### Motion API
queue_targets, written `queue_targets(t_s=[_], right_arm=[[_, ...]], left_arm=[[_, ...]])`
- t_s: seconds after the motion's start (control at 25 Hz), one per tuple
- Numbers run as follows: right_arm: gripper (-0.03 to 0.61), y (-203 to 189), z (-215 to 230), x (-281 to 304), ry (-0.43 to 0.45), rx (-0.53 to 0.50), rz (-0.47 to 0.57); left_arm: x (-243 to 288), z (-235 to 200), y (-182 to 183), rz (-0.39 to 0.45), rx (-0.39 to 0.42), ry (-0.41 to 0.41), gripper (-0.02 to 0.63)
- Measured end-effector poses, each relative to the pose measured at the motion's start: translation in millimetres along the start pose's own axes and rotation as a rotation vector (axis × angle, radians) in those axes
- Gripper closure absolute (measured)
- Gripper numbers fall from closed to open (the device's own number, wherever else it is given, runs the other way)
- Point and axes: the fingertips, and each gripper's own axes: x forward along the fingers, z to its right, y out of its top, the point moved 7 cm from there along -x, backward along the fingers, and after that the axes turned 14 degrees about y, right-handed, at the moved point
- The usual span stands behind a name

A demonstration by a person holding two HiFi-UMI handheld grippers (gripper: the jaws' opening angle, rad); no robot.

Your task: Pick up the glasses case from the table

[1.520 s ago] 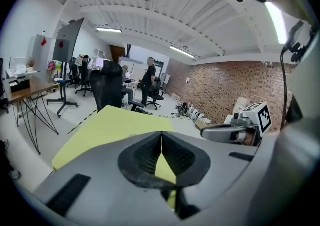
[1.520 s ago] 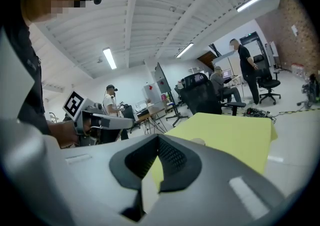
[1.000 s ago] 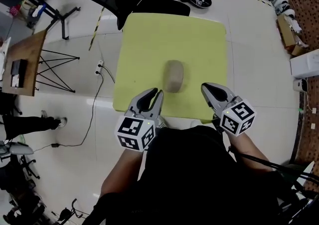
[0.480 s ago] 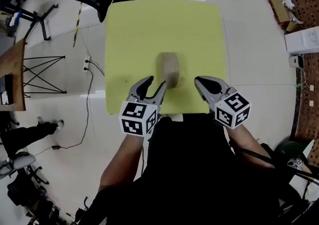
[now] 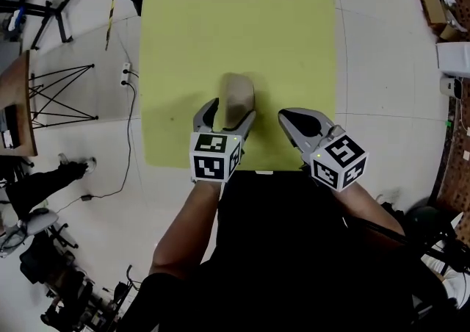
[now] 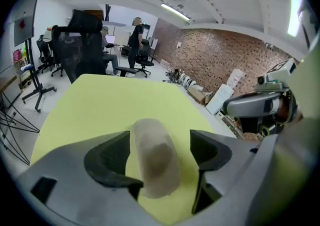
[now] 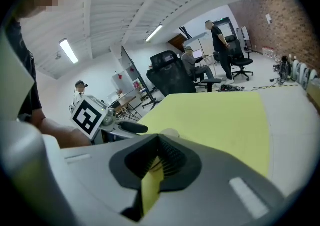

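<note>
- Wearer's black top (image 5: 294, 250) fills the bottom of the head view, w/ both forearms reaching fwd.
- Left gripper (image 5: 229, 112): jaws wide apart, straddling the near end of the glasses case (image 5: 237, 94). Not clamped; there's a clear gap on the right-jaw side, and the left jaw is v. close to or touching the case.
- Right gripper (image 5: 291, 119): jaws together, only a thin slit betw. them, nothing held. It hovers over the table's near edge, just right of the case.
- Case: beige, rounded, lies flat on the yellow-green table (image 5: 294, 37), near the front-centre, long axis pointing away.
- Black office chair (image 6: 82, 45) at the table's far side.
- Beyond: white floor, brick wall (image 6: 220, 60), a person standing (image 6: 136, 32).
</note>
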Motion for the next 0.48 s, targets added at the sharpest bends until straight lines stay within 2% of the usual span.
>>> queue_targets(t_s=[0.24, 0.48], right_arm=[[0.575, -10, 24, 1, 0.035, 0.043, -0.005], [0.575, -23, 42, -2, 0.054, 0.091, -0.004]], left_arm=[[36, 6, -12, -0.103, 0.011, 0.067, 0.198], [58, 9, -26, -0.201, 0.027, 0.116, 0.179]])
